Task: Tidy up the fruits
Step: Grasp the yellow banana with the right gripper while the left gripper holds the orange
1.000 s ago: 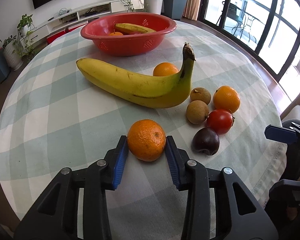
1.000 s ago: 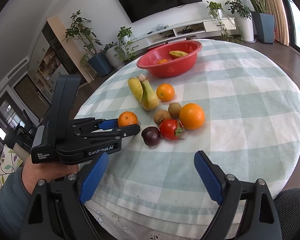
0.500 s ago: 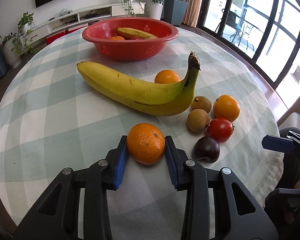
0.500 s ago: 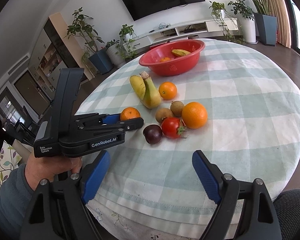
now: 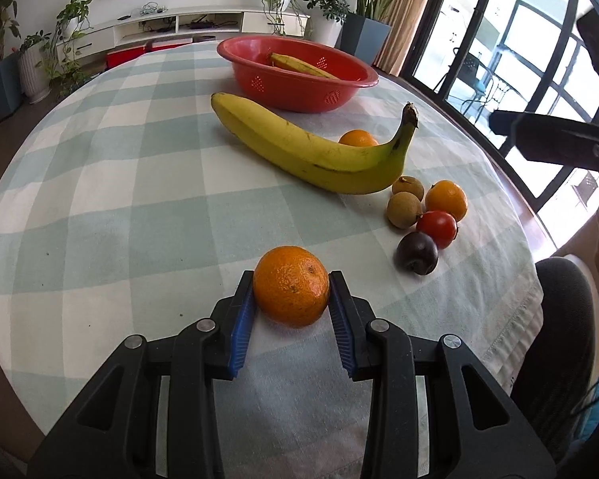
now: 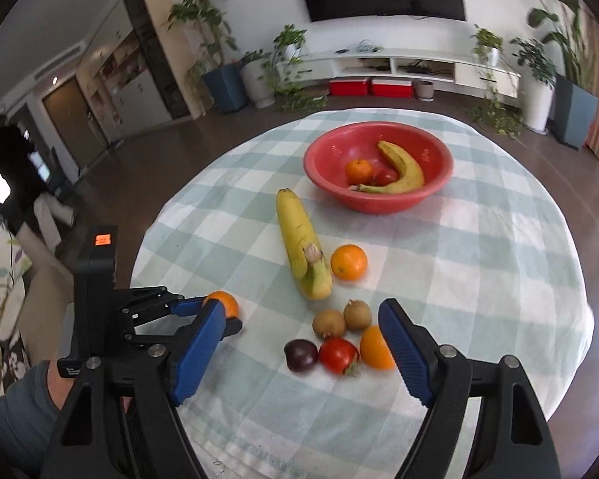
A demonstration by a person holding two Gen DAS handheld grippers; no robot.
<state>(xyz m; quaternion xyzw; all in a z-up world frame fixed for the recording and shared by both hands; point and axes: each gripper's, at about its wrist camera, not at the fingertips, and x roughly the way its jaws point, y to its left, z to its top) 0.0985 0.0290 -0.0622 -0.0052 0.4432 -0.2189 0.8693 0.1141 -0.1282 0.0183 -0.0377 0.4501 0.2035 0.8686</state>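
My left gripper is shut on a mandarin and holds it low over the checked cloth near the table's front edge; it shows in the right wrist view too. A red bowl at the far side holds a banana, a mandarin and a red fruit. A big banana lies in the middle. A cluster of an orange, tomato, dark plum and two brown fruits sits right of it. My right gripper is open and empty above that cluster.
Another mandarin lies beside the big banana's stem. The round table drops off on all sides. A chair stands at the right front edge. Plants and a low TV cabinet line the far wall.
My left gripper has closed on the mandarin and swung left with it. My right gripper has risen and moved forward over the fruit cluster.
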